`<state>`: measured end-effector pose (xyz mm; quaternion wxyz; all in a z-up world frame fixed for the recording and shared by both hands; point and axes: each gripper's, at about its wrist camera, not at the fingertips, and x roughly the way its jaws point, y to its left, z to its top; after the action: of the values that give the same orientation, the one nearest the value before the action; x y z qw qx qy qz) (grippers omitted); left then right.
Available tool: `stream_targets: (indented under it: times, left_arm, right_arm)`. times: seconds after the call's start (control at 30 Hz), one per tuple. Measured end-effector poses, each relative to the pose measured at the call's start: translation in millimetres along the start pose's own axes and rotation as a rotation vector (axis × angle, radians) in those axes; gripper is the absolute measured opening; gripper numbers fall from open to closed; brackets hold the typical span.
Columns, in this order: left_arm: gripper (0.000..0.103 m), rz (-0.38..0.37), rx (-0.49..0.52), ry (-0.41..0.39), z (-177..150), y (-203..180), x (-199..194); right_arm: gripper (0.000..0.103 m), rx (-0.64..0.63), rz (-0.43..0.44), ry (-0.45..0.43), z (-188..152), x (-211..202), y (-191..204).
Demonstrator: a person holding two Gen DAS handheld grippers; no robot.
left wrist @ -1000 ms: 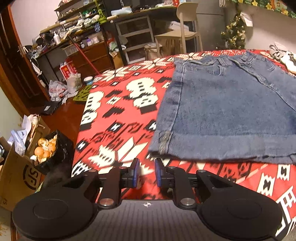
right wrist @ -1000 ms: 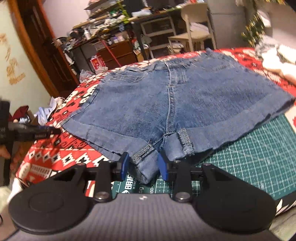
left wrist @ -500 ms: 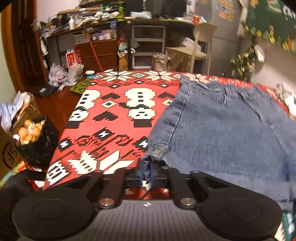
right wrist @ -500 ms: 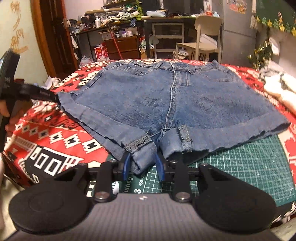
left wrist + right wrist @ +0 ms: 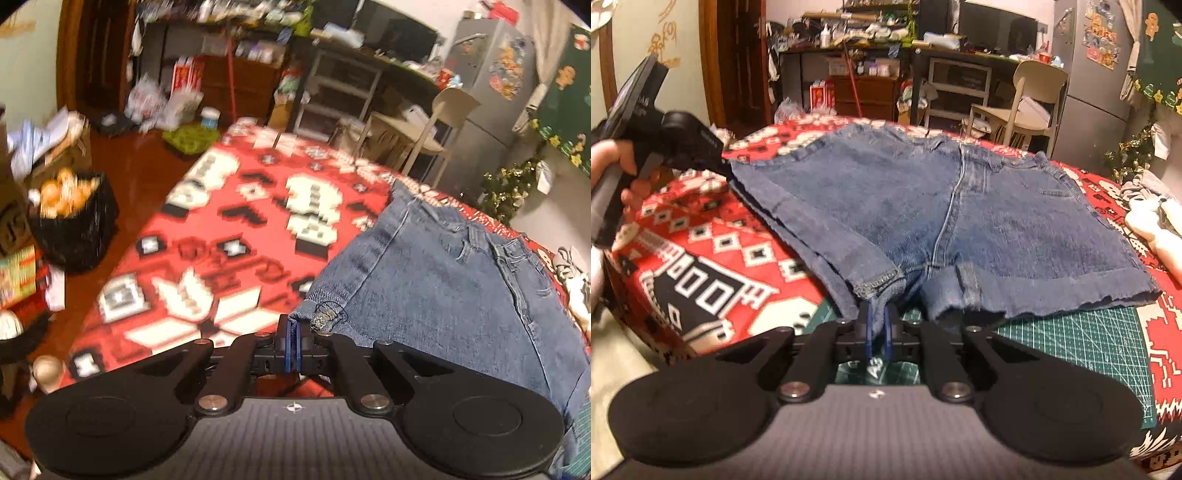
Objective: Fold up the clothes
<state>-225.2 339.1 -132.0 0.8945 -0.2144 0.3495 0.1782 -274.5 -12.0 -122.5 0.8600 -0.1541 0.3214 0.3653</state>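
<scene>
Blue denim shorts (image 5: 960, 221) lie spread on a table covered by a red patterned cloth (image 5: 701, 266). In the right wrist view my right gripper (image 5: 877, 325) is shut on the inner cuff of the shorts' left leg, lifting it off the table. In the left wrist view my left gripper (image 5: 294, 343) is shut on the outer corner of that same leg of the denim shorts (image 5: 443, 280), raised above the red cloth (image 5: 229, 236). The left gripper (image 5: 665, 136), held by a hand, also shows at the far left of the right wrist view.
A green cutting mat (image 5: 1071, 350) lies under the shorts' hem near me. White clothes (image 5: 1152, 221) are piled at the table's right edge. A chair (image 5: 1023, 107), shelves and a fridge (image 5: 1108, 74) stand behind the table. A black bin of oranges (image 5: 70, 214) sits on the floor left.
Both grippers have shut on the left leg of the shorts and lifted it; that leg's hem now hangs raised off the table.
</scene>
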Motion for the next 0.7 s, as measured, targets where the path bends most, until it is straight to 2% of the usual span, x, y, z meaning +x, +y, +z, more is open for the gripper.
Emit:
stream_targets:
  times: [0.13,0.37,0.47,0.5,0.6,0.7]
  left_arm:
    - [0.004,-0.008,0.021,0.008,-1,0,-3]
    - [0.006,-0.004,0.078,0.018,3,4,-16]
    - [0.006,-0.006,0.091,0.016,10,8,-25]
    - [0.006,-0.007,0.092,0.015,13,9,-28]
    - [0.006,-0.022,0.194,0.028,11,-10,-32]
    - [0.013,-0.038,0.301,0.041,8,-29,-36]
  right_arm:
    - [0.009,-0.036,-0.002,-0.021,-5,-5,4]
    - [0.010,-0.189,-0.047,-0.063,3,-12,20]
    - [0.023,-0.255,-0.062,-0.073,7,-13,25]
    - [0.023,-0.279,-0.060,-0.061,10,-11,25]
    - [0.023,-0.382,-0.059,-0.044,16,-1,27]
    - [0.023,-0.503,-0.030,-0.039,19,7,31]
